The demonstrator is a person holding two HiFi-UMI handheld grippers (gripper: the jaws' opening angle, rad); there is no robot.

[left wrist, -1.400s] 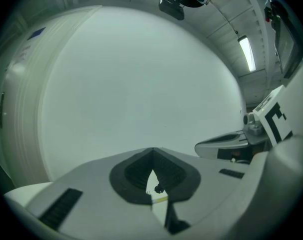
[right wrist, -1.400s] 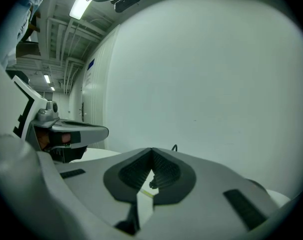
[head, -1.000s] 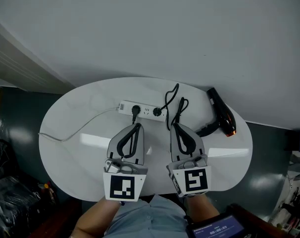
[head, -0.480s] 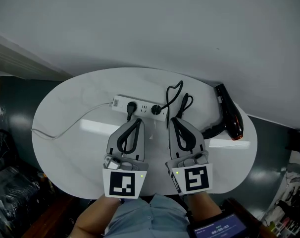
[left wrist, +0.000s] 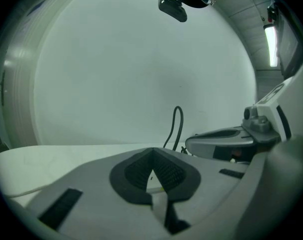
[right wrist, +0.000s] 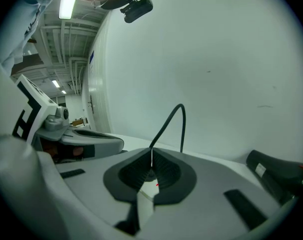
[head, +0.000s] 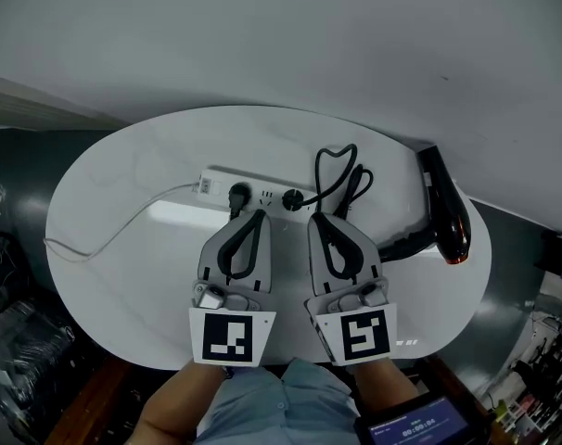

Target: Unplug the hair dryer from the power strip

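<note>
A white power strip (head: 261,191) lies across the middle of the white oval table (head: 123,174). Two black plugs sit in it, one at the left (head: 238,196) and one at the right (head: 293,199). From the right plug a black cord (head: 341,176) loops toward the black hair dryer (head: 445,213), which lies at the table's right edge. My left gripper (head: 260,215) is shut and empty, its tip just in front of the left plug. My right gripper (head: 316,219) is shut and empty too, beside the right plug. The cord loop (right wrist: 174,118) rises past its tip.
A thin white cable (head: 114,241) runs from the strip to the table's left edge. A pale wall stands behind the table. Dark floor and clutter surround it, with a lit screen (head: 420,429) at the bottom right. The grippers sit side by side and close together (left wrist: 224,141).
Both grippers have sunk toward the table and their tips have closed in on the power strip. Both have stayed shut. Nothing on the table has moved.
</note>
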